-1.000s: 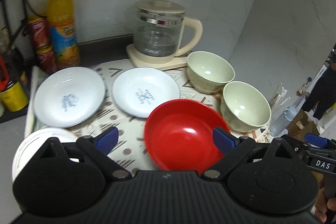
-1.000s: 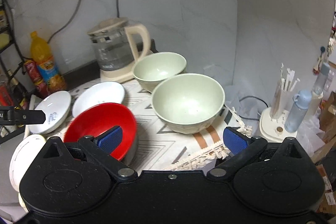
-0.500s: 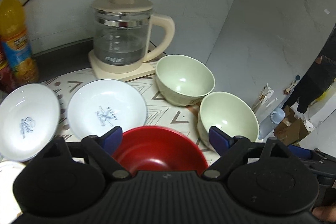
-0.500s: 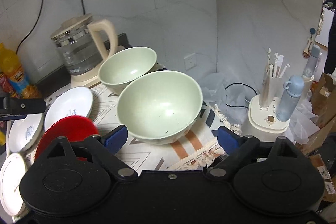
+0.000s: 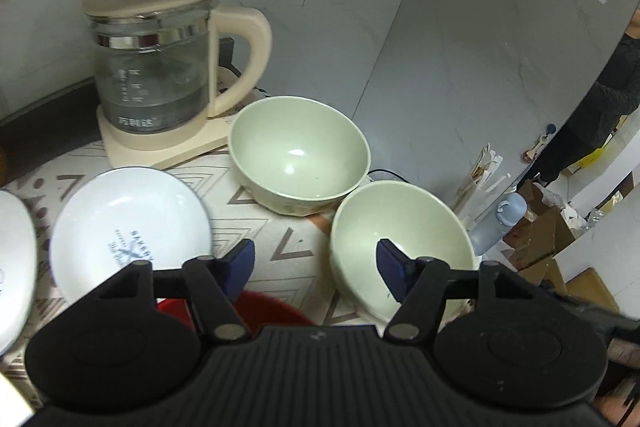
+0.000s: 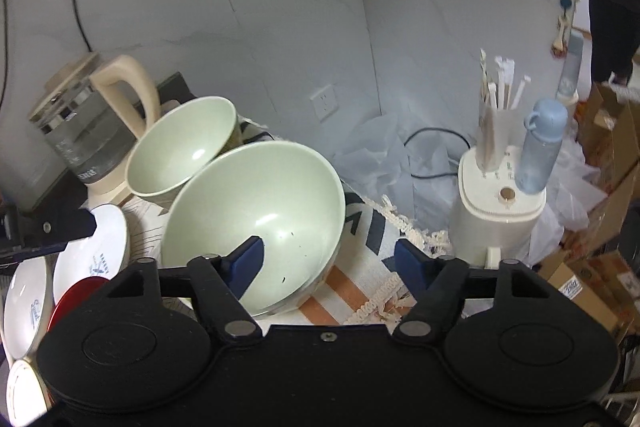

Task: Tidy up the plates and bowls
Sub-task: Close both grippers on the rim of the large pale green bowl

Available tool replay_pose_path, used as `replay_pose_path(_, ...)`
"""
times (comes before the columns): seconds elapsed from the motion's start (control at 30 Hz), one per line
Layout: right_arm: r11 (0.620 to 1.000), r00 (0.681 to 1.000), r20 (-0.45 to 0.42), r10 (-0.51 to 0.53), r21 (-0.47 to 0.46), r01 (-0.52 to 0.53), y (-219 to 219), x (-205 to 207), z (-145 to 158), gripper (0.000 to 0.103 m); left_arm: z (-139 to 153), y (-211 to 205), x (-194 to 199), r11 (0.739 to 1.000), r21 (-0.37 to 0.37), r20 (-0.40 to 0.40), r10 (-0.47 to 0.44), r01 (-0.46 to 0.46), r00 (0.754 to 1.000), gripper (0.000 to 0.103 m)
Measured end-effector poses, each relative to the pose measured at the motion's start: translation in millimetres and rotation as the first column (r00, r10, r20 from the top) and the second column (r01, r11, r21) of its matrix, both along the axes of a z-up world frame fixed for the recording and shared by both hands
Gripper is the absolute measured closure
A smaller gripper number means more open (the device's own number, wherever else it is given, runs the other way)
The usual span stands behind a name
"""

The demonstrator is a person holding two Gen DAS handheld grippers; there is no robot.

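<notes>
Right wrist view: you are straddling the near green bowl (image 6: 256,211) rim with your open right claw (image 6: 328,259), one finger inside.
Left claw (image 5: 316,263): you are holding it open, empty, the red bowl (image 5: 264,311) at 6 o'clock.

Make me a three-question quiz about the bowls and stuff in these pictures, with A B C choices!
1. Where is the kettle?
A. behind the green bowls
B. inside the red bowl
C. on a plate

2. How many green bowls?
A. one
B. two
C. four

3. Is the right gripper open?
A. shut on a plate
B. shut, empty
C. open

Answers: 1 A, it stands by the wall past the far green bowl. 2 B, that one and the near green bowl. 3 C, its jaws stand wide apart.
</notes>
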State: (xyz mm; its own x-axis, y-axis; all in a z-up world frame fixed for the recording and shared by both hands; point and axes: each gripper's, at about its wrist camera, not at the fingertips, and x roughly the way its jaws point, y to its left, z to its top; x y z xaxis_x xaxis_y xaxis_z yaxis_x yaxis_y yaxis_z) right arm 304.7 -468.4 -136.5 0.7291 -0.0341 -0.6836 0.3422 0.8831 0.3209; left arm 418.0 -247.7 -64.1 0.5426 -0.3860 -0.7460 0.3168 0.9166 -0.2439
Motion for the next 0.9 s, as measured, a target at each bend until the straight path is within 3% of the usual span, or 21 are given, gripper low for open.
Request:
replay_pose_path(0.37,0.997,0.995,-0.075,-0.066,0.030,0.069,-10,11,-18,0.045,-26,-35,31,0.998,-0.004,-0.059,-0.065,0.065,0.996,0.051)
replay_pose_path(0.5,0.997,0.995,-0.087,-0.056,0.045,0.060,-11,18,-21,0.051,-39,-43,40,0.997,-0.014,-0.096,-0.077,0.076,0.992,0.061)
replay_pose_path(0.8,0.994,0.992,-0.124,-0.004,0.110,0.018,-6,35,-32,0.072,-64,-54,56,0.997,0.033,-0.172,-0.059,0.065,0.983,0.081)
replay_pose_path(0.83,0.993,0.993,-0.121,0.010,0.119,0.005,-4,37,-33,0.080,-67,-55,56,0.997,0.036,-0.179,-0.060,0.067,0.982,0.082)
replay_pose_path(0.9,0.995,0.992,-0.129,0.014,0.101,-0.001,0,39,-30,0.084,-70,-56,57,0.997,0.043,-0.188,-0.060,0.069,0.980,0.087)
